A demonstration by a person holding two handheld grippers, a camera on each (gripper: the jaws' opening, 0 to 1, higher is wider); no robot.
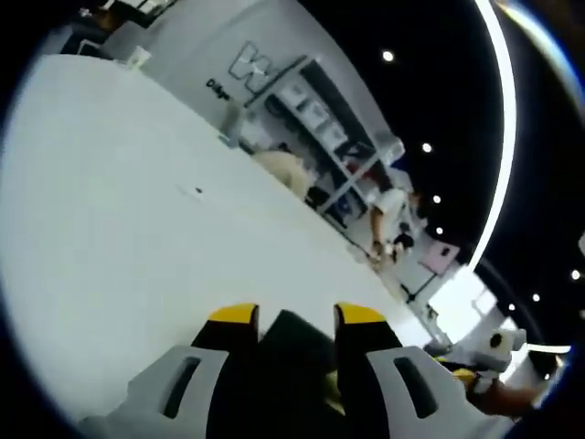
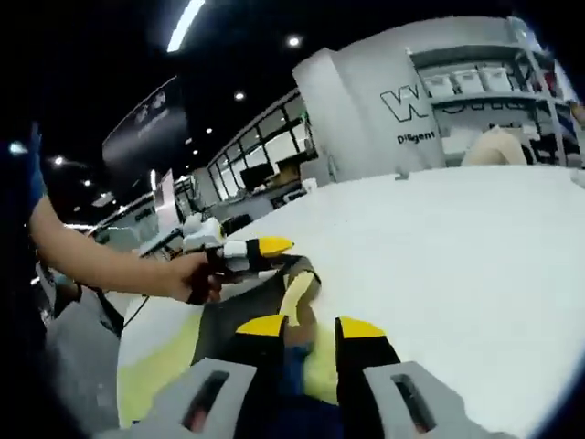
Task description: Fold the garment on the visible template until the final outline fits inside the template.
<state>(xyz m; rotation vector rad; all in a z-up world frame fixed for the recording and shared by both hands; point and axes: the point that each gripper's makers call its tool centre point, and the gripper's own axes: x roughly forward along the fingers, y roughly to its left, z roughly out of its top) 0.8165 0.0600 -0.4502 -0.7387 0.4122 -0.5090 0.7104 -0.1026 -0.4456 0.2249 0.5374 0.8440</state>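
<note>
The garment [image 2: 219,320] is dark grey with pale yellow parts and lies bunched at the near left edge of the white table [image 2: 457,274]. My left gripper [image 2: 277,249], held by a person's hand [image 2: 187,274], is shut on a raised fold of it. In the left gripper view that same dark cloth [image 1: 294,337] sits between the yellow-tipped jaws of the left gripper [image 1: 295,316]. My right gripper [image 2: 311,326] has dark and yellow cloth pinched between its jaws, just below the left one. The template cannot be made out.
The white table [image 1: 137,210] stretches far ahead. Shelves [image 1: 320,119] and a standing person [image 1: 388,215] lie beyond its far edge. A wall with lettering [image 2: 420,101] and shelving [image 2: 494,82] stands behind the table. A bare forearm [image 2: 91,251] reaches in from the left.
</note>
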